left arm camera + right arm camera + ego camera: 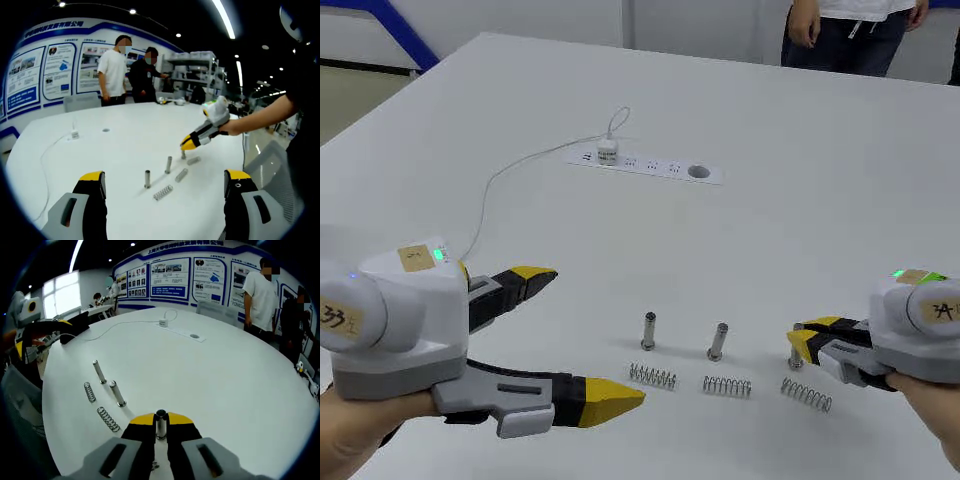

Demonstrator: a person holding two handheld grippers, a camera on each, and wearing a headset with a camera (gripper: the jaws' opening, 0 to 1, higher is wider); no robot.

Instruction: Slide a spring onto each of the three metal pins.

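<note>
On the white bench, the fingers of my right gripper clench the rightmost upright silver metal pin, my left gripper hangs with fingers spread, and three coiled wire springs lie flat nearby.

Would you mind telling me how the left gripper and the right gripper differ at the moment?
The left gripper is wide open and holds nothing; the right gripper is closed on the rightmost pin. The left gripper hangs off to the side, touching nothing, while the right gripper is down at the table. Both have yellow tips.
</note>
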